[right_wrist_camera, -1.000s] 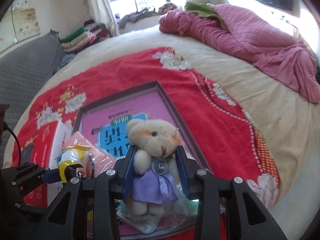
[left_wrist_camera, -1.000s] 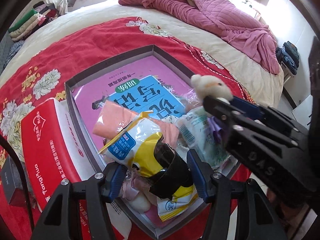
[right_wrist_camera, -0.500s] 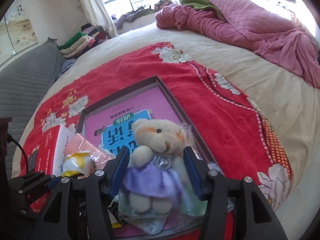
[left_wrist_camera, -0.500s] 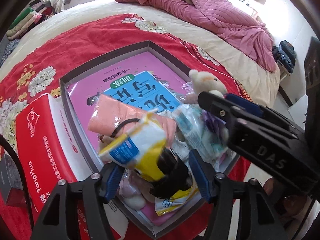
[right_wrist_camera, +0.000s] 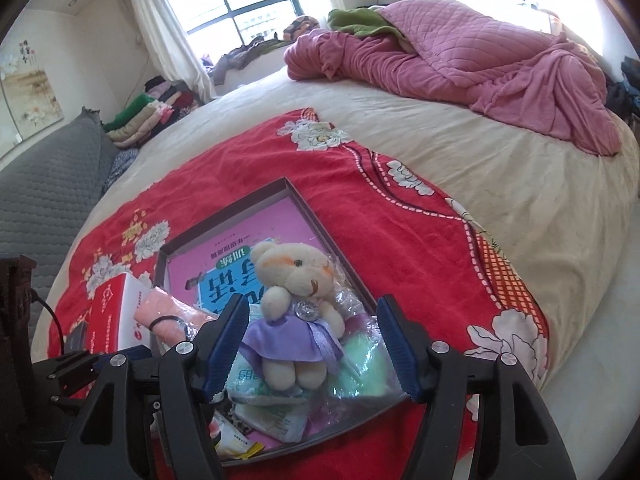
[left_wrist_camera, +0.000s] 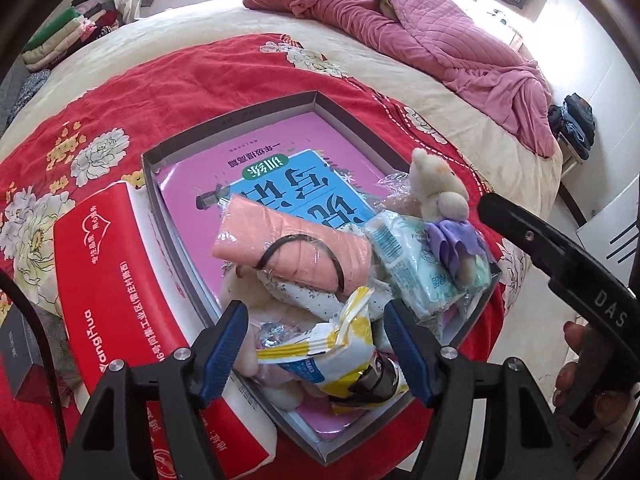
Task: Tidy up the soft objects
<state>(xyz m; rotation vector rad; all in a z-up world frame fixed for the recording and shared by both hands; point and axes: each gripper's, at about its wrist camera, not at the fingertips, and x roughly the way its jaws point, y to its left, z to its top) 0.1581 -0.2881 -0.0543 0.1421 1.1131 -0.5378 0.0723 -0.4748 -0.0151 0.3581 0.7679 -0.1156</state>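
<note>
We are releasing: right gripper (right_wrist_camera: 312, 350) fingers opening around the teddy bear (right_wrist_camera: 294, 316), left gripper (left_wrist_camera: 316, 354) fingers opening around the snack packet (left_wrist_camera: 340, 356); next, withdraw clear.

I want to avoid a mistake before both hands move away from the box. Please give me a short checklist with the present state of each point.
1. Right claw free of the teddy bear: ok, its jaws are opening and the pads stand clear of the bear's sides.
2. Bear resting in the grey box: ok, it lies on the tissue pack.
3. Left claw free of the yellow snack bag: ok, jaws opening, gaps on both sides.
4. Snack bag inside the box: ok.
5. Bear stable on the pile: cannot tell.
</note>
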